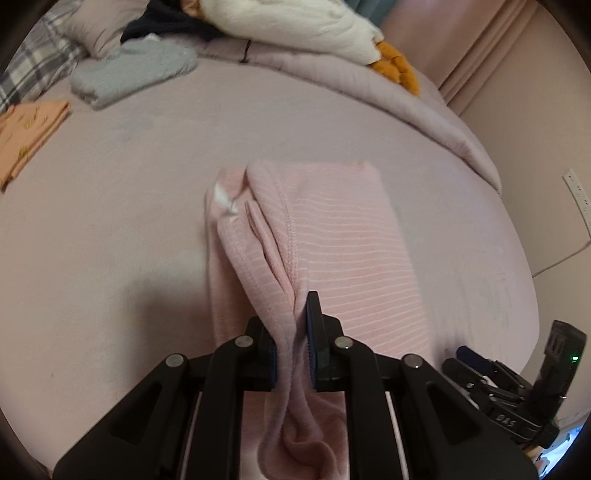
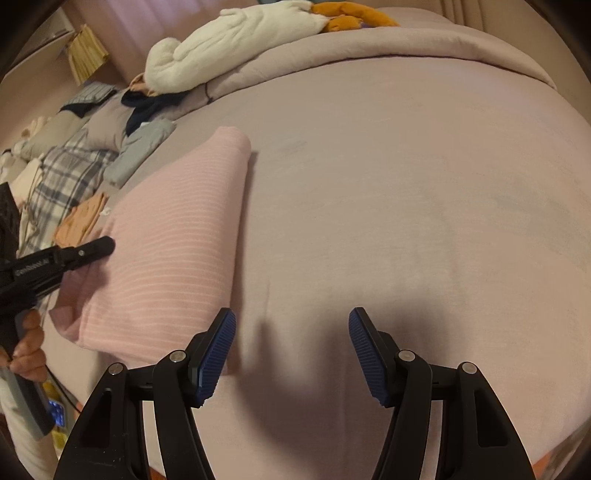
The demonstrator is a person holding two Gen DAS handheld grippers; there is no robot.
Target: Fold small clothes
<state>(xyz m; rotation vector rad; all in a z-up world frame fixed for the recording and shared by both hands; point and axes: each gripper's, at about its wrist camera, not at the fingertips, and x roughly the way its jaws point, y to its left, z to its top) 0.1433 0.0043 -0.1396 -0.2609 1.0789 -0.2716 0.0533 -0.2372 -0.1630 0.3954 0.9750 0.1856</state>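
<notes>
One broad bed (image 1: 110, 240) (image 2: 406, 184), sheeted in smooth, matte mauve with only faint creases. Heaped along its far edge, a quilted comforter (image 1: 369, 85) (image 2: 388, 48) of the same mauve, soft and rolled at the rim.

Lying flat on the sheet, well short of that heap: one pink garment (image 1: 332, 229) (image 2: 177, 240), folded into a long rectangle. Soft, slightly fuzzy knit, crossed by thin pale stripes. Rounded at the far fold, level on top. Stitched hem running lengthwise down the left side, with a small white label (image 1: 223, 201) showing beside it. Gathered at the near left corner into a twisted bunch, raised off the sheet and drooping loose behind the pads.

Piled on the comforter, a thick white fleece (image 1: 295, 26) (image 2: 229, 40), plush and lumpy, next to something mustard-yellow (image 1: 395, 66). Further left, a plaid pillow (image 1: 33, 70), a grey folded garment (image 1: 136, 74) and a peach folded garment (image 1: 29, 129), both flat on the sheet.

Clenched on the pink bunch: left tool (image 1: 291, 343), black and jointed, ribbed blue pads pressing the cloth from both sides. Released and spread wide: right tool (image 2: 291, 332), blue pads bare, poised over the sheet at the garment's near right corner, gripping nothing.
</notes>
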